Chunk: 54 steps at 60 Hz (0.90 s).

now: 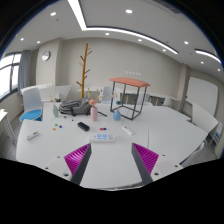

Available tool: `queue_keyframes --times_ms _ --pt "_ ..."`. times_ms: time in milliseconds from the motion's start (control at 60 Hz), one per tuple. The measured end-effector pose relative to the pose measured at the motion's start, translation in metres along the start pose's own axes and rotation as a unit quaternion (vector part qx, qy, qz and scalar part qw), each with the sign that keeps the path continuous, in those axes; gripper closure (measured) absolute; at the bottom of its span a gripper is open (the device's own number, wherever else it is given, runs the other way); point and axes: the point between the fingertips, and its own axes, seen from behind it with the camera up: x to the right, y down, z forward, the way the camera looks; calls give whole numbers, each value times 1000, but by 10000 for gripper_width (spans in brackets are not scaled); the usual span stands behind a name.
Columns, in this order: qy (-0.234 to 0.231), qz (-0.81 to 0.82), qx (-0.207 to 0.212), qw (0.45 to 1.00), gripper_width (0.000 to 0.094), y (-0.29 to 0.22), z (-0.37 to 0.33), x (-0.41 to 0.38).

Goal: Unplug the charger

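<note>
Room: I am looking into a bright office with strip ceiling lights and a wooden coat stand against the far wall.
Tabletop: a large white tabletop fills the middle of my view, reaching from just ahead of the tongs to the chairs beyond.
Side table: a small stand with an orange top sits at the far side, well apart from me.
Clutter: a grey bundle, bottles and small items lie grouped on the far left part of the tabletop, probably a shared work area.
Charger: I cannot pick it out with certainty; I judge it lies among that far clutter, beyond the tongs.
Tongs: the tongs are spread apart with nothing between them, magenta pads facing inward, held high and back, I judge, to survey before approaching.
</note>
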Motion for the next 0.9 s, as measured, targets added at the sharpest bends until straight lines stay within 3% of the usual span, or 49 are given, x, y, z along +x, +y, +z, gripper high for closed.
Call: queue_keyframes --times_ms 367,900 --pt "-10 -11 8 1000 82 48 120 6" --pt "-50 10 13 999 83 95 380 1"
